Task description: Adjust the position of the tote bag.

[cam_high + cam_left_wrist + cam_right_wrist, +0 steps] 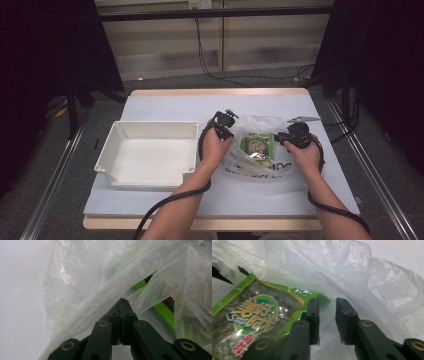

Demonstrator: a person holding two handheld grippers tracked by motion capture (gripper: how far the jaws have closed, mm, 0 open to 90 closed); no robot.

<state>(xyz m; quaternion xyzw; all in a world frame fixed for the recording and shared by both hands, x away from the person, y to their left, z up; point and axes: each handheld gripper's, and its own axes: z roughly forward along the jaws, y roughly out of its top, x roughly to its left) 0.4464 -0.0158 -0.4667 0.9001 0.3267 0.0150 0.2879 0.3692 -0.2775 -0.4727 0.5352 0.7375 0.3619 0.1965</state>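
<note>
The bag lies crumpled on the bench, right of the white bin, and its clear film blurs much of what is inside. A green snack pack shows through it; in the right gripper view the pack is cut off at the left and bottom edges, and its small print cannot be read. In the left gripper view just a green strip of the pack peeks from under folds of bag.

The left gripper has its jaws pressed together on a fold of the bag's film. The right gripper stands narrowly parted, no pad pressing on anything; film lies in the gap and the pack's corner sits just beside its left jaw. From above, both hands cover the grippers' tips.

The bench is pale grey-white with a wooden edge. Dark curtains hang at both sides, and cables trail over the grey floor behind.
</note>
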